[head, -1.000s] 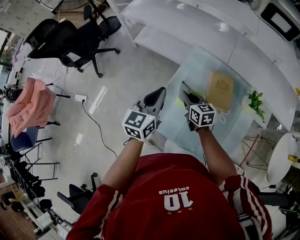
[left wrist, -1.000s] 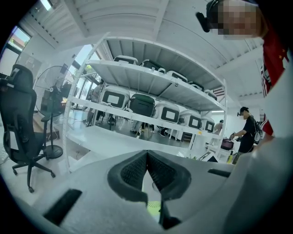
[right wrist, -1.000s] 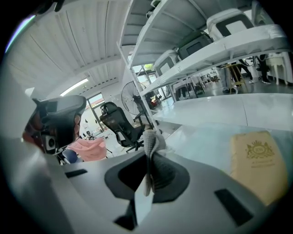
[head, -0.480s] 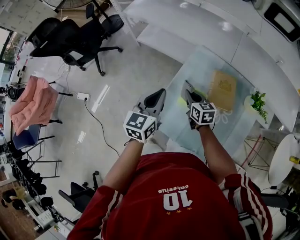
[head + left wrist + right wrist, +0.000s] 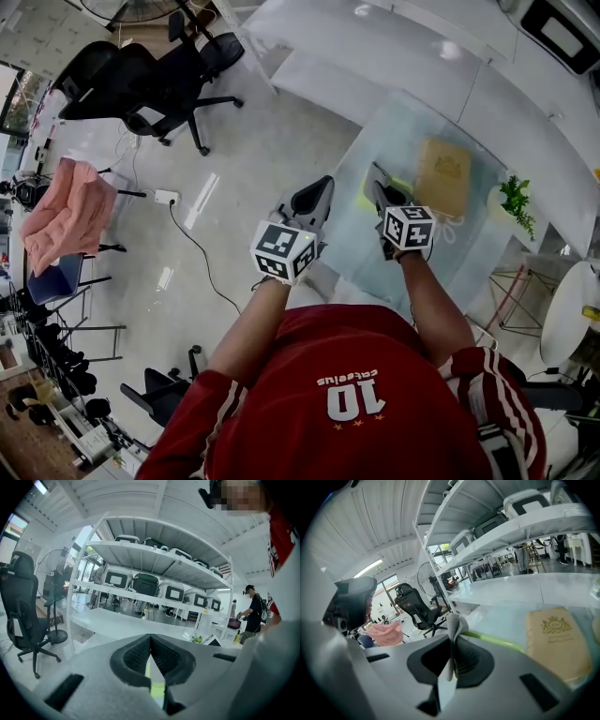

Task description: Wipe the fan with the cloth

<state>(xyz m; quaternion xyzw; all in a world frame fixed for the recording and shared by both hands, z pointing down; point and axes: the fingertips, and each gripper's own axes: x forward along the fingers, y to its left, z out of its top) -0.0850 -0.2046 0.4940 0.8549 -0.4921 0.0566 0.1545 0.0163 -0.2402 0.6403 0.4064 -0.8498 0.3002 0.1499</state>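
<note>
The right tool [image 5: 452, 643] grips a grey cloth [image 5: 455, 623], with a tan box [image 5: 555, 639] on the glass table [image 5: 506, 613] beyond.

an office-like workspace: swivel chairs [image 5: 141, 84], a glass table [image 5: 394, 141], white shelving [image 5: 154, 559] holding cases [image 5: 145, 584].

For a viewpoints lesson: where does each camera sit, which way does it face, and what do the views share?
Head view: on the head, looking down at floor and glass table; arms, red shirt show.
Left gripper view: rides left gripper, faces shelves; shut jaws show.
Right gripper view: rides right gripper, faces table; jaws pinch cloth.
All share: black chair.
</note>
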